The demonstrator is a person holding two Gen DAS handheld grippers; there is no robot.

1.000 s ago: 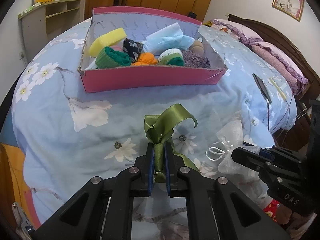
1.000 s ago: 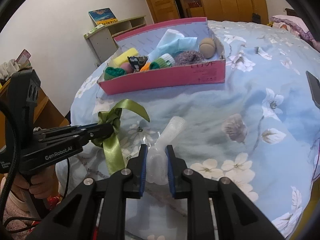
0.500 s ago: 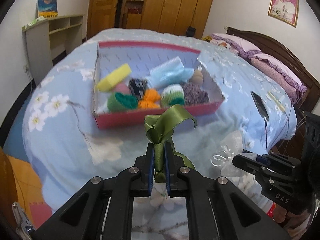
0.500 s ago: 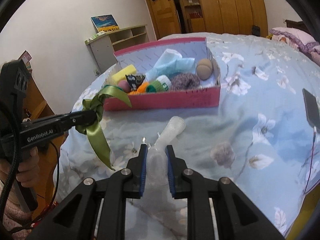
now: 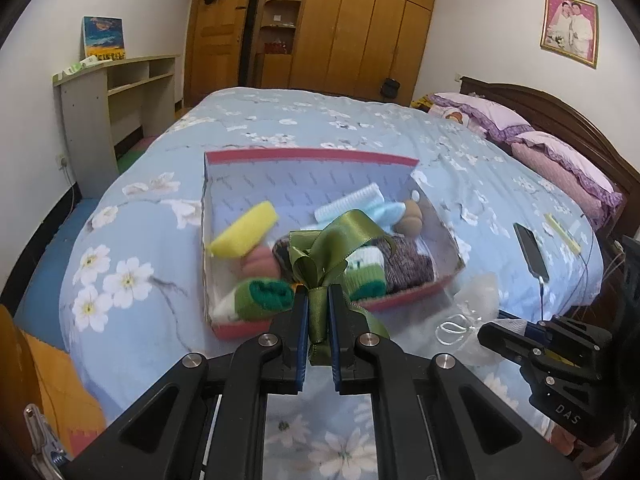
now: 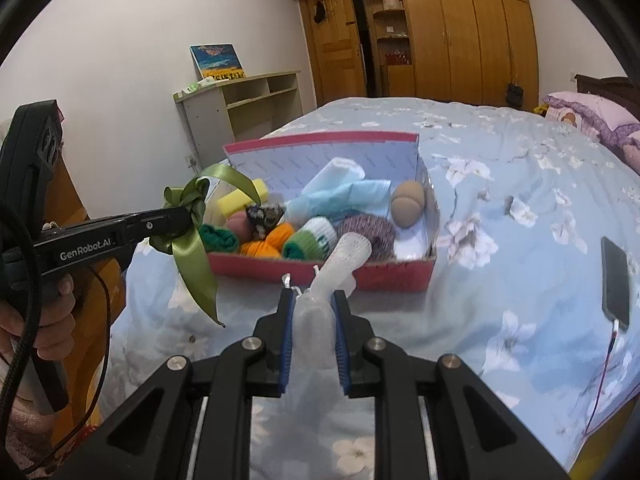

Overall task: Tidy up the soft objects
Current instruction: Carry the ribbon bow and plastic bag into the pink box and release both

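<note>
The left tool [image 5: 319,312] is clamped on a green ribbon bow [image 5: 332,248], whose loops stand up in front of the lens and hide the middle of the pink box [image 5: 308,156] on the bed [image 5: 280,120]. From the right wrist camera the same bow [image 6: 192,200] hangs at about 9 o'clock of the box [image 6: 320,138], off its left end, with one tail trailing down towards the quilt. A hand [image 6: 48,312] grips that tool's handle at the frame edge, mostly cut off.

The right tool [image 6: 314,320] is closed on a sheer white mesh pouch [image 6: 340,260]; the fabric is see-through and blurs into the quilt, so its edges are hard to trace. Its top covers part of the box's near wall.

Inside the box lie a yellow sponge [image 5: 244,236], a green knit roll [image 5: 264,296], an orange one [image 6: 268,240], a purple knit piece [image 6: 368,232], light blue cloth [image 6: 344,192] and a tan round thing [image 6: 407,204] at the right end. What lies under them cannot be made out. A phone [image 6: 616,280] rests on the quilt at 3 o'clock of the box, its cable running out of view
</note>
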